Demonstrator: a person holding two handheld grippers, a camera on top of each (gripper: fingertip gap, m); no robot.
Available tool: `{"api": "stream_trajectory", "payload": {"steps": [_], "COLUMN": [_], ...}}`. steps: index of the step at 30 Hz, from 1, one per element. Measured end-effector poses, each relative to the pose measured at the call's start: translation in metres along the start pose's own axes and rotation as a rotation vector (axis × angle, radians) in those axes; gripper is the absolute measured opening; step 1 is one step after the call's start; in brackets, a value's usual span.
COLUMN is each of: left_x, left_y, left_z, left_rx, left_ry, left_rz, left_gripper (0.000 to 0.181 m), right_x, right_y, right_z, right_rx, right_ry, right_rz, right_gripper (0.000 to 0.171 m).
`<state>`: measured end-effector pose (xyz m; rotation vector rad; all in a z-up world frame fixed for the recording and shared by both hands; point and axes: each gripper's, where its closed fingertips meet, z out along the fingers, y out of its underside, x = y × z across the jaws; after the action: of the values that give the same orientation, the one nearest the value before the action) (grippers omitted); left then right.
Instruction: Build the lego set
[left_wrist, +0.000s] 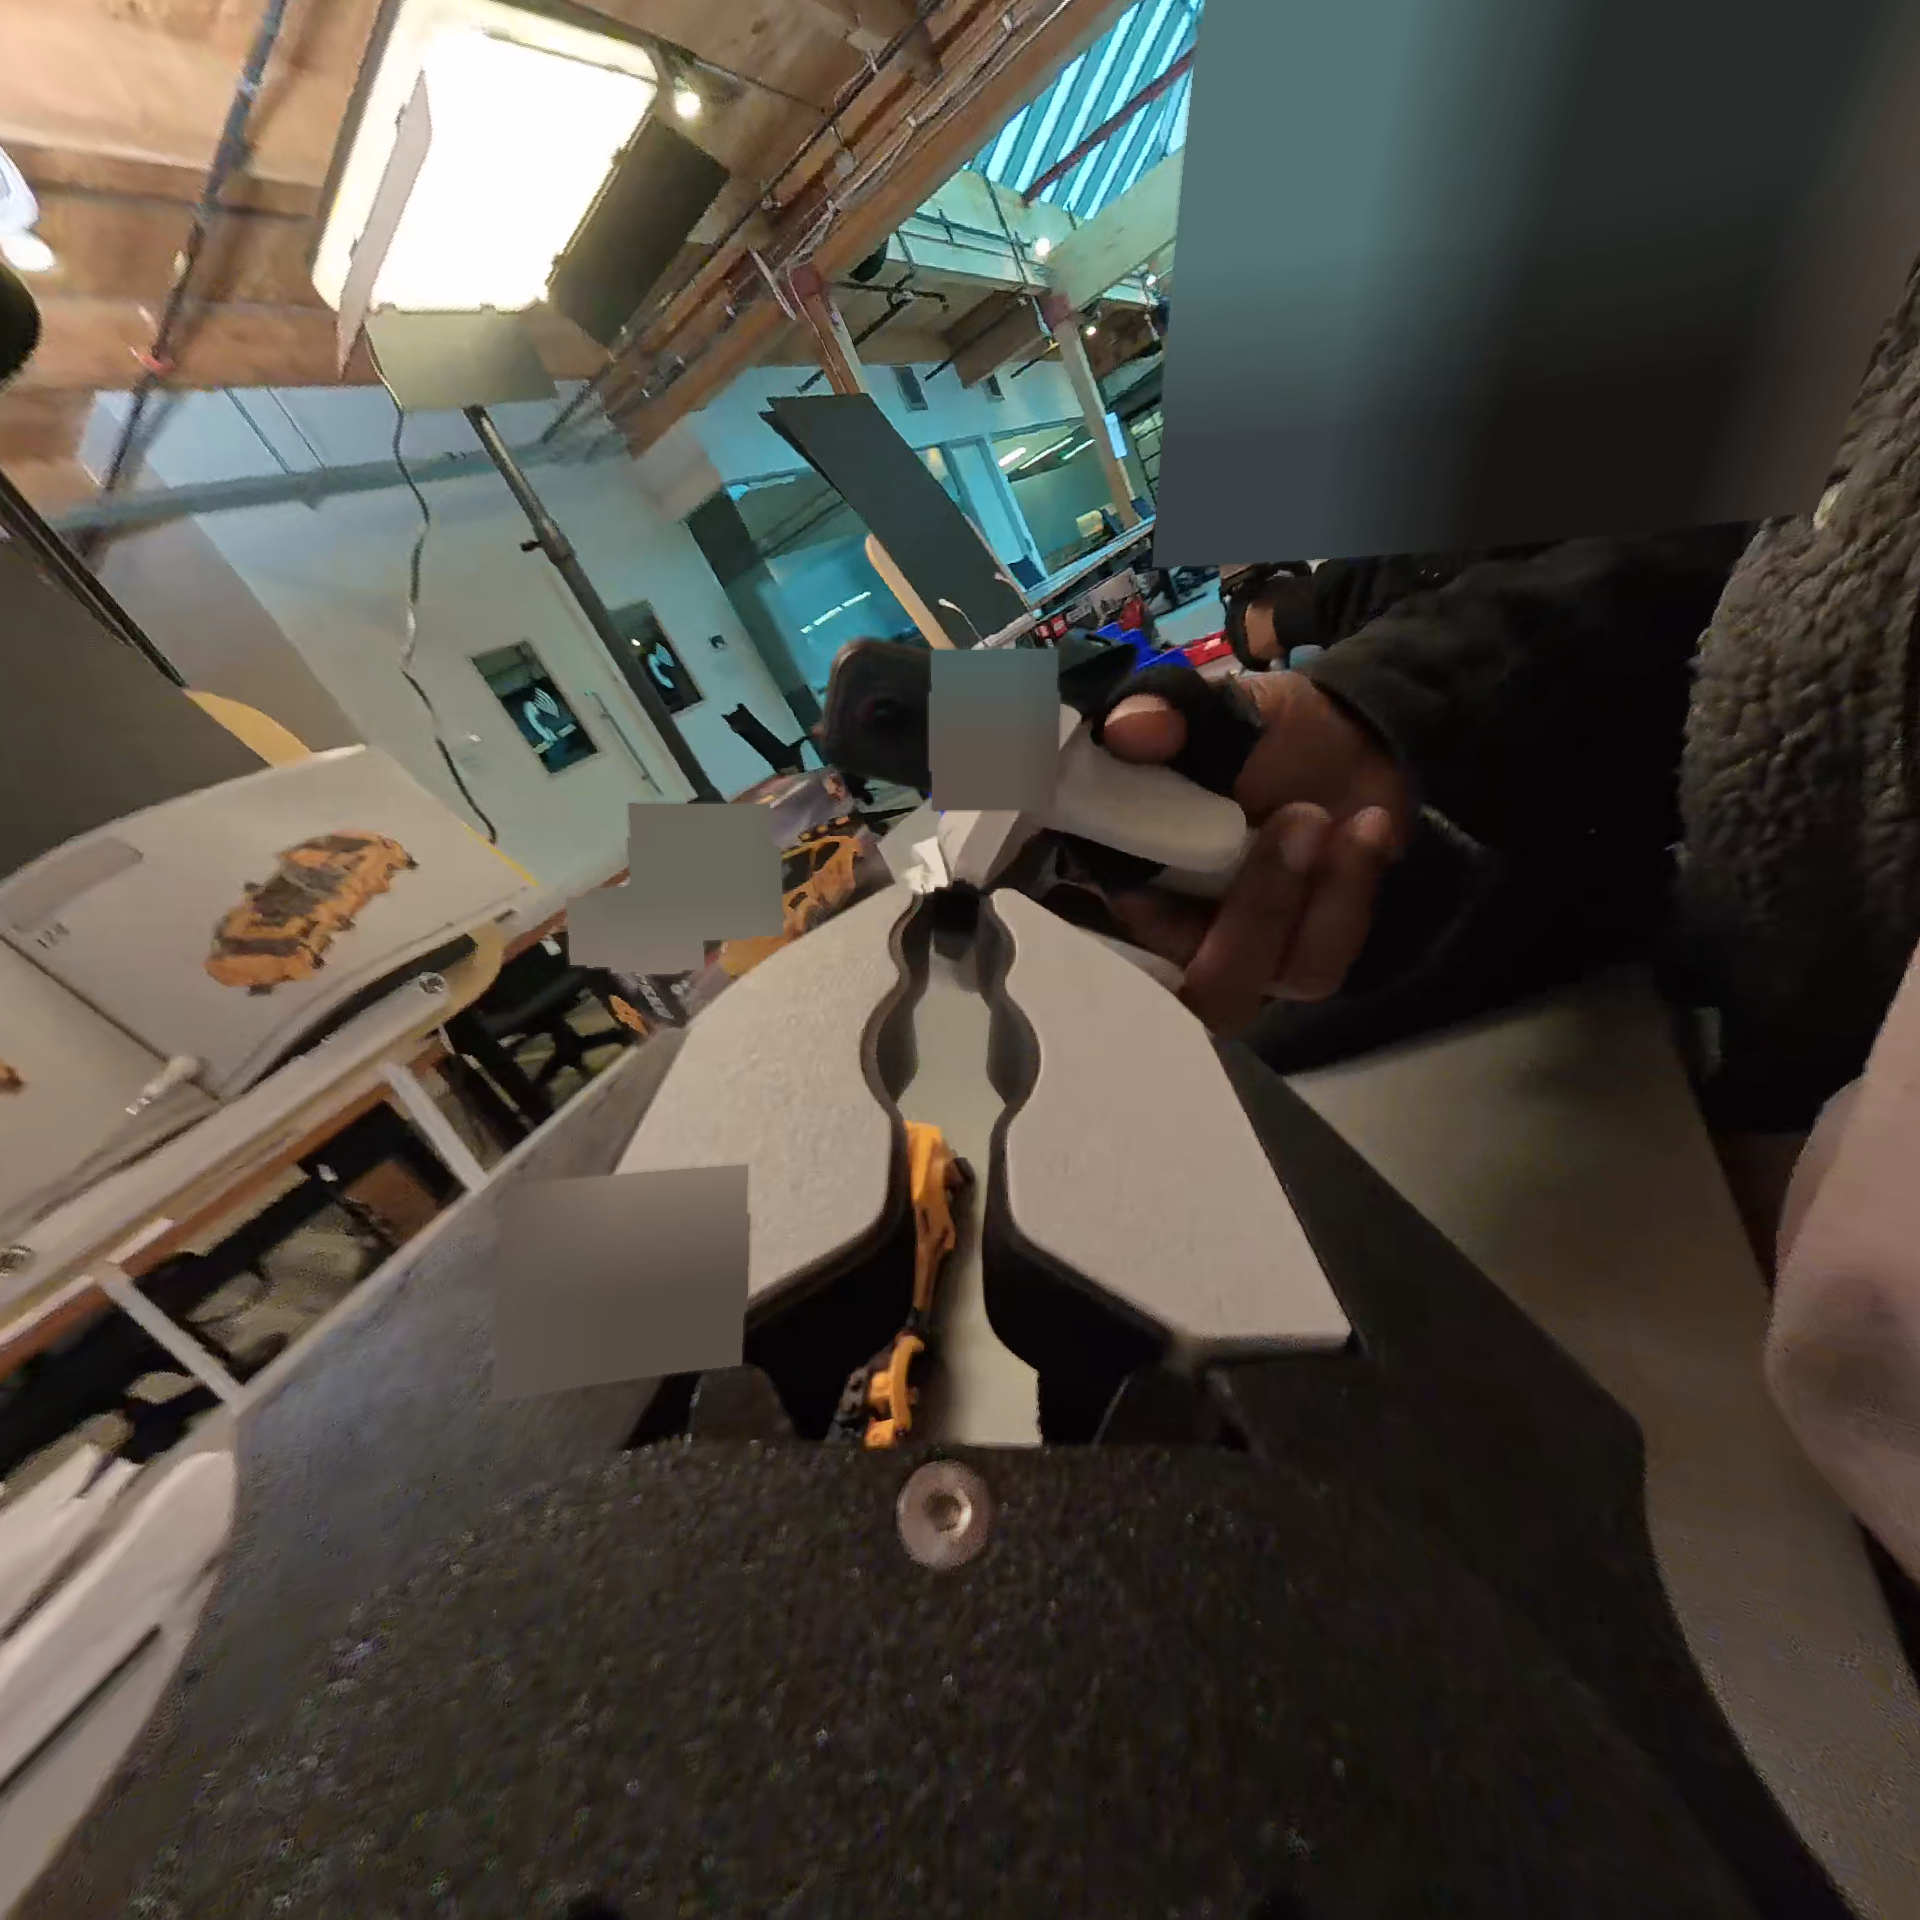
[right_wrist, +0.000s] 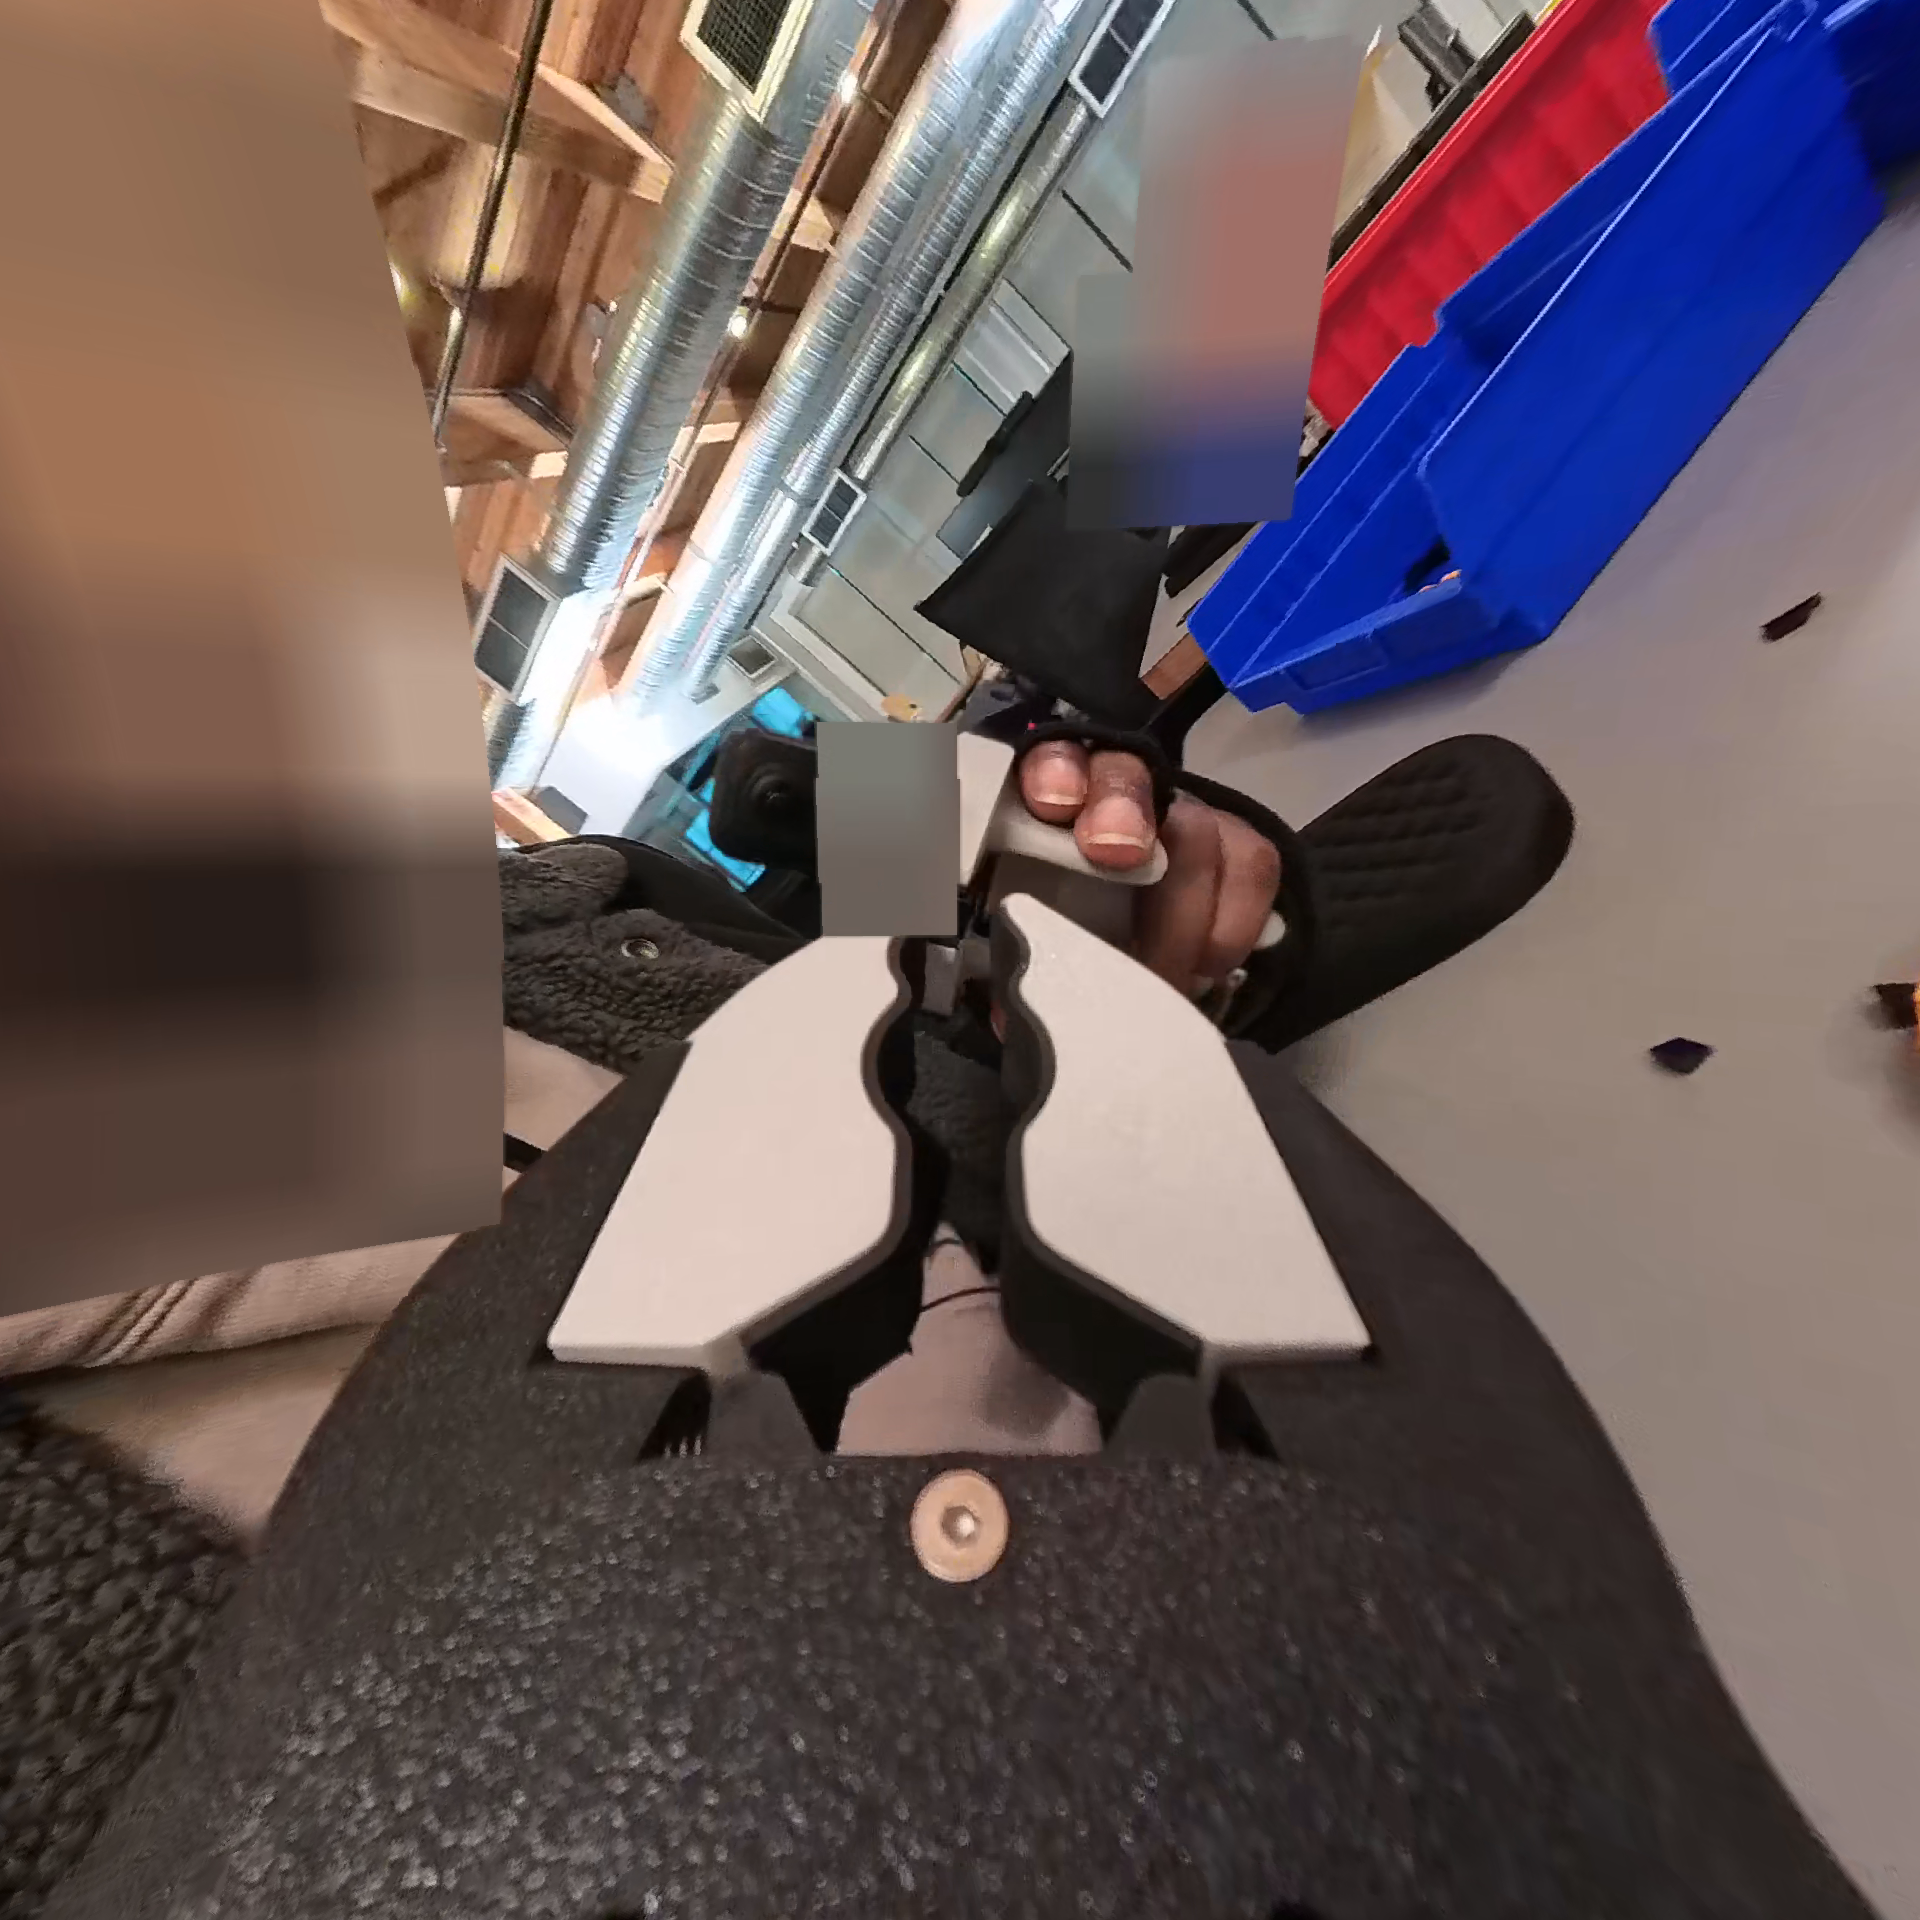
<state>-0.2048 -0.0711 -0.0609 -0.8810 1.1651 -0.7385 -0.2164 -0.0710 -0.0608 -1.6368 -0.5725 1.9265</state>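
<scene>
Both tools are raised and face each other, tips nearly meeting. My left tool (left_wrist: 954, 914) has its fingers drawn close, tips pinching a small black piece (left_wrist: 952, 910); I can't tell its exact shape. Just beyond those tips sits the right tool (left_wrist: 997, 831), held by a hand (left_wrist: 1278, 831) in a black fingerless glove. Below my left tool, seen through the gap between its fingers (left_wrist: 790, 1081), is an orange-and-black lego build (left_wrist: 920, 1278), partly hidden. Off to the left tool's left side an open instruction booklet (left_wrist: 260, 935) showing an orange car is propped up. From the right view, my right tool (right_wrist: 951, 945) has its tips narrowly apart; whether anything sits between them I cannot tell. Straight ahead of it the other hand (right_wrist: 1164, 862) grips the left tool's handle. To the right tool's right side the grey desk (right_wrist: 1662, 1143) carries blue bins (right_wrist: 1558, 436), a red bin (right_wrist: 1507, 208), and a few small dark loose pieces (right_wrist: 1680, 1056).
</scene>
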Motion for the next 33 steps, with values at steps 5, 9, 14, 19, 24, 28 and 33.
{"api": "stream_trajectory", "payload": {"steps": [5,9,14,19,24,28,33], "left_x": [0.008,0.009,0.006,-0.013,-0.047,-0.047,-0.043], "left_y": [-0.003,-0.006,0.000,0.025,0.114,0.171,0.192], "left_z": [-0.002,-0.003,-0.004,-0.019,-0.037,-0.028,-0.017], "left_rx": [0.001,0.004,-0.034,-0.229,-0.674,-0.818,-0.840], "left_ry": [0.024,0.015,0.000,0.026,0.185,0.417,0.591], "left_rz": [0.064,0.085,0.071,-0.077,-0.208,-0.385,-0.433], "left_gripper": [0.008,0.008,0.008,0.033,0.050,0.074,0.076], "right_x": [-0.008,-0.010,-0.004,0.024,0.068,0.094,0.114], "right_y": [0.004,0.007,0.006,0.003,-0.001,0.006,0.013], "right_z": [0.003,0.008,0.009,-0.006,-0.030,-0.036,-0.043], "right_rx": [-0.006,-0.027,-0.027,-0.095,-0.271,-0.371,-0.402], "right_ry": [-0.047,-0.060,-0.029,0.188,0.515,0.654,0.755], "right_rz": [0.047,0.052,0.053,-0.059,-0.211,-0.249,-0.247], "right_gripper": [0.009,0.008,0.008,0.008,0.008,0.008,0.008]}}
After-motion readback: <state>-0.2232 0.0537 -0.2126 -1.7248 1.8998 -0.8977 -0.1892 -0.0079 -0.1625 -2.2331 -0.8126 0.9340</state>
